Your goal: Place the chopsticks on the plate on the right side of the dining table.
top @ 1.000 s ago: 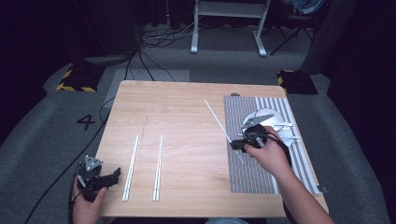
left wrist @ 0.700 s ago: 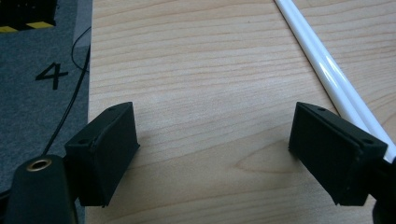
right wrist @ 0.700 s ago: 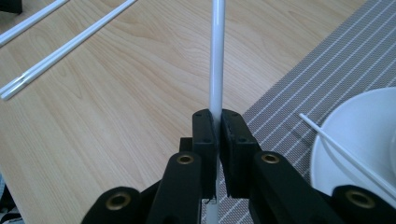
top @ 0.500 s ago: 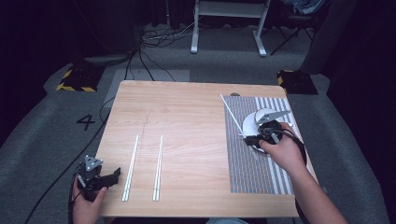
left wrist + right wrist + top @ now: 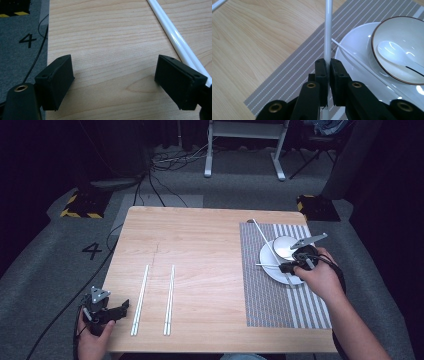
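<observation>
- On the right side of the wooden table (image 5: 200,245), the right gripper (image 5: 286,267) hangs over the white plate (image 5: 272,270), its jaws clenched on a white chopstick (image 5: 265,242).
- In the right gripper view the same chopstick (image 5: 328,30) runs straight up from between the black pads (image 5: 321,72), which press on it from both sides.
- From the high view, the held chopstick slants up and to the left from the gripper, and its far tip lies over the upper left corner of the striped placemat (image 5: 260,305).
- A second chopstick (image 5: 267,265) lies across the left part of the plate, just beside the gripper; in the right gripper view it (image 5: 359,62) shows as a thin white line crossing the plate (image 5: 352,57).
- A small white bowl (image 5: 284,246) with a dark rim stands on the plate's far part, and a white spoon (image 5: 393,53) rests inside that bowl (image 5: 402,32).
- Near the table's front left corner, the left gripper (image 5: 116,309) is released, its jaws wide apart with bare wood between them.
- Two pairs of white chopsticks lie on the wood to its right: the nearer pair (image 5: 140,299) just beside it, the farther pair (image 5: 169,299) a little further right, both running away from the person.
- In the left gripper view the nearer pair (image 5: 175,37) passes just behind the right-hand pad (image 5: 178,83).
</observation>
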A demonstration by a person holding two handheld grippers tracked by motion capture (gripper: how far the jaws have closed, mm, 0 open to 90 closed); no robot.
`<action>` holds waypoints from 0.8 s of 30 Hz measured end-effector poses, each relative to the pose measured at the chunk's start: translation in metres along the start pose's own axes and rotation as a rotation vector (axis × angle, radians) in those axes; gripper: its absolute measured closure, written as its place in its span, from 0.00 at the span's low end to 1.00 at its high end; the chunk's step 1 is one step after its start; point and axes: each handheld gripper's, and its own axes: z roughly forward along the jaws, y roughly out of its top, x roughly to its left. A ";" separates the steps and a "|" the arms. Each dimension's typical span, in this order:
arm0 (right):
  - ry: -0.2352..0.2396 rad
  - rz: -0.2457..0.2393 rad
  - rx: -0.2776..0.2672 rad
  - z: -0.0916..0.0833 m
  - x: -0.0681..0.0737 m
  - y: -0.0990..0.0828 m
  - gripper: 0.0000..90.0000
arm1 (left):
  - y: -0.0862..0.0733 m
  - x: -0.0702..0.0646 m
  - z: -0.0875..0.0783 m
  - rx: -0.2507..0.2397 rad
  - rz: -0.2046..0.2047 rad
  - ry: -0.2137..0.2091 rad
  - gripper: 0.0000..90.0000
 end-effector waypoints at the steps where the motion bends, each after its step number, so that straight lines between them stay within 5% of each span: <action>1: -0.004 -0.005 0.004 0.000 -0.002 -0.001 0.95 | 0.000 0.000 0.000 0.000 0.000 0.000 0.17; 11: -0.021 -0.028 0.086 0.008 -0.014 -0.007 0.95 | 0.000 0.000 0.000 0.000 0.000 0.000 0.17; 24: -0.018 -0.032 0.231 0.041 -0.030 -0.024 0.95 | 0.000 0.000 0.000 0.000 0.000 0.000 0.17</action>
